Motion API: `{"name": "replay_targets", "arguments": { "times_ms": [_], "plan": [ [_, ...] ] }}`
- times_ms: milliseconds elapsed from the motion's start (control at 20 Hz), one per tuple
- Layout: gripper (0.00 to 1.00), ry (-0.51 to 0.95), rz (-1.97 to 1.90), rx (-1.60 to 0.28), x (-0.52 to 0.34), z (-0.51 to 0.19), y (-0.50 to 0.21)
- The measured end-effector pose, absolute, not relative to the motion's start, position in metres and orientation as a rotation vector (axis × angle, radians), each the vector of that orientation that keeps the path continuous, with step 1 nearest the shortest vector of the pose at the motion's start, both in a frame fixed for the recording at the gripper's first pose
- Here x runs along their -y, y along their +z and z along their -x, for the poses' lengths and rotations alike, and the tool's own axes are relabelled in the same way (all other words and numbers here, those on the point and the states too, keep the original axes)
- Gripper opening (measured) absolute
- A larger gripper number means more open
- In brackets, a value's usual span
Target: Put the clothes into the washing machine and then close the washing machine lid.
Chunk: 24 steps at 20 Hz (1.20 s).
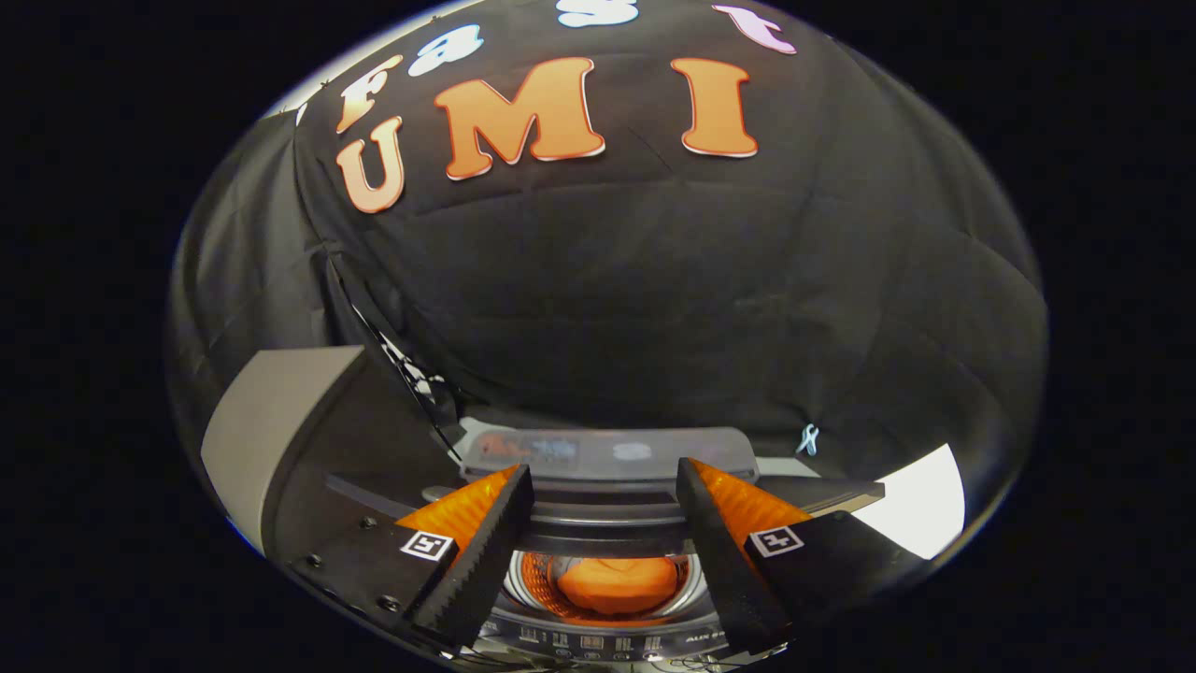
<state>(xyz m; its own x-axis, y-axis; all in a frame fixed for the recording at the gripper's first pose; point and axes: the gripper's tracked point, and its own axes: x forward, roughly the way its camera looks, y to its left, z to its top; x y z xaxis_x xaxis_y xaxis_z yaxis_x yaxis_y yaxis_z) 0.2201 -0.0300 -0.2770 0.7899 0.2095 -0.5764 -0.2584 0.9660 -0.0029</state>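
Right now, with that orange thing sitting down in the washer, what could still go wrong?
1. The lid looks folded up at the back of the opening, so the closing step seems undone; the open gripper holds nothing and could slip off its smooth edge.
2. The orange clothes lie heaped in the drum; if the heap stands high, the lid might catch on it.

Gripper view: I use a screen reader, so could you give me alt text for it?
An orange garment lies in the drum of a top-loading washing machine, seen below and between the open gripper's two fingers, which hold nothing. The machine's lid stands open beyond the fingertips.
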Motion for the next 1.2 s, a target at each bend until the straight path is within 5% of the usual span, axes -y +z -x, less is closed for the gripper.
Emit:
{"name": "replay_targets", "arguments": {
  "times_ms": [400,1200],
  "plan": [
    [0.99,0.209,0.053,-0.62,0.06,-0.196,-0.286],
    [0.98,0.171,0.039,-0.332,0.031,-0.193,-0.122]
  ]
}}
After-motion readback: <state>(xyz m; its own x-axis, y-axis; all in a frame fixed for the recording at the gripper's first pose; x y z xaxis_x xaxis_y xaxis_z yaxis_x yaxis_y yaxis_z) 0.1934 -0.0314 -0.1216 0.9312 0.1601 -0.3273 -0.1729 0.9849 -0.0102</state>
